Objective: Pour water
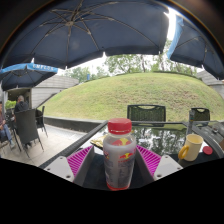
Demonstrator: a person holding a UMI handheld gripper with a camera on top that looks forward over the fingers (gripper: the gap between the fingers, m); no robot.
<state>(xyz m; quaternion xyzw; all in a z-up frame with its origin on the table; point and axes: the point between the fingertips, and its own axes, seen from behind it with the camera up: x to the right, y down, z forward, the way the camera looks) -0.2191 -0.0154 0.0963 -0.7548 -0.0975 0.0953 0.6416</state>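
Note:
A clear plastic bottle (pixel 119 158) with a red cap and a red and yellow label stands upright between my fingers, its base over the gripper body. My gripper (pixel 119 160) is shut on the bottle, with the magenta pads (pixel 79 158) showing on either side of it. A yellow cup (pixel 190 148) sits on the glass table (pixel 160 138) ahead and to the right of the bottle, apart from it.
A small red item (pixel 207 150) lies beside the cup. Dark patio chairs (pixel 146 113) stand beyond the table, more chairs (pixel 27 125) at the left. A large dark umbrella (pixel 95 30) spreads overhead. A grassy slope (pixel 120 95) rises behind.

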